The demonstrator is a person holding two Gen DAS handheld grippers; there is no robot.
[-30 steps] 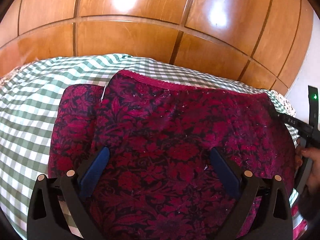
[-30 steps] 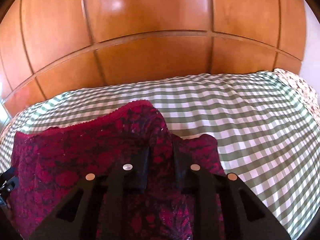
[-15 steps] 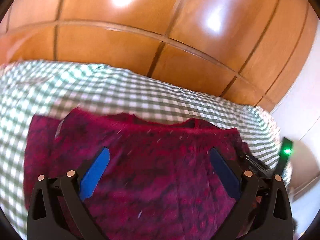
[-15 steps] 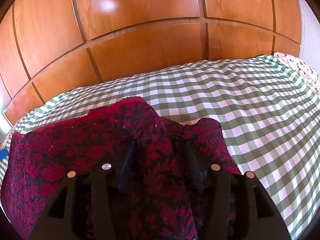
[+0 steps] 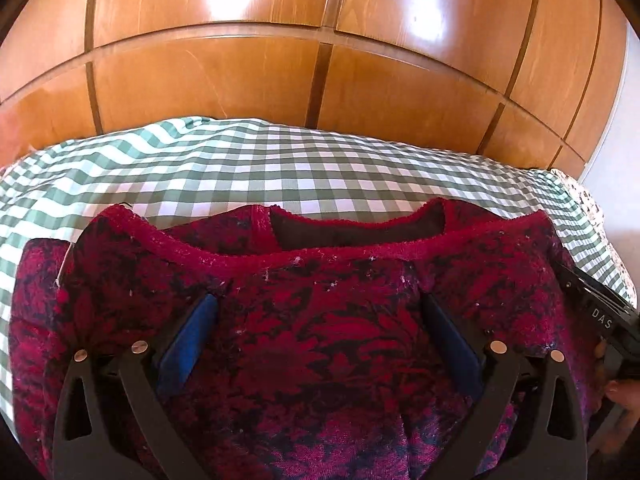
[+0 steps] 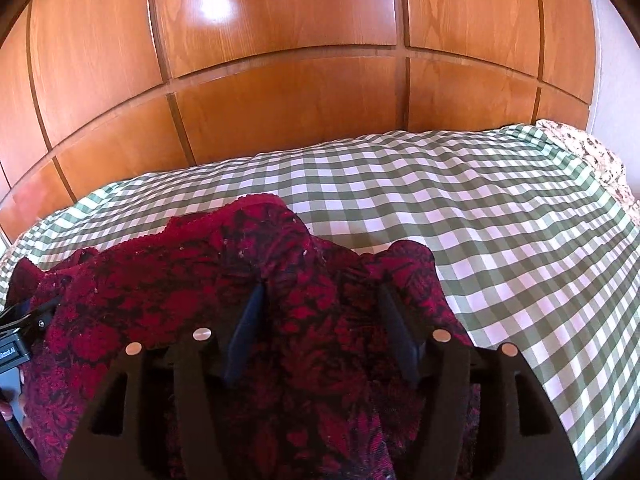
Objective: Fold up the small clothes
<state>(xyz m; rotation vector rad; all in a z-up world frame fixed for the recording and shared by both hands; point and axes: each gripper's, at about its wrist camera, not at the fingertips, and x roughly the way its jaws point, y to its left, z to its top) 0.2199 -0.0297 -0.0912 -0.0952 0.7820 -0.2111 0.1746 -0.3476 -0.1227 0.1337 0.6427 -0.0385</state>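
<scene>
Setting: glossy wooden wardrobe panels (image 5: 248, 92) behind a bed under a green-and-white checked cover (image 6: 480, 216). Right tool (image 6: 320, 328): jaws have just been opening and stand apart, a ridge of cloth loose between them, nothing pinched; left tool (image 5: 320, 340): jaws wide apart, not clamped, over the red-and-black floral garment (image 5: 340, 320), which lies partly folded on the cover with its neckline (image 5: 360, 236) toward the wardrobe. Handling, by judgement: soft, light, limp knit that will sag and crease, best taken at a hemmed edge or corner; its near portion is hidden under both tools, and the right edge sits behind the other tool's body.
</scene>
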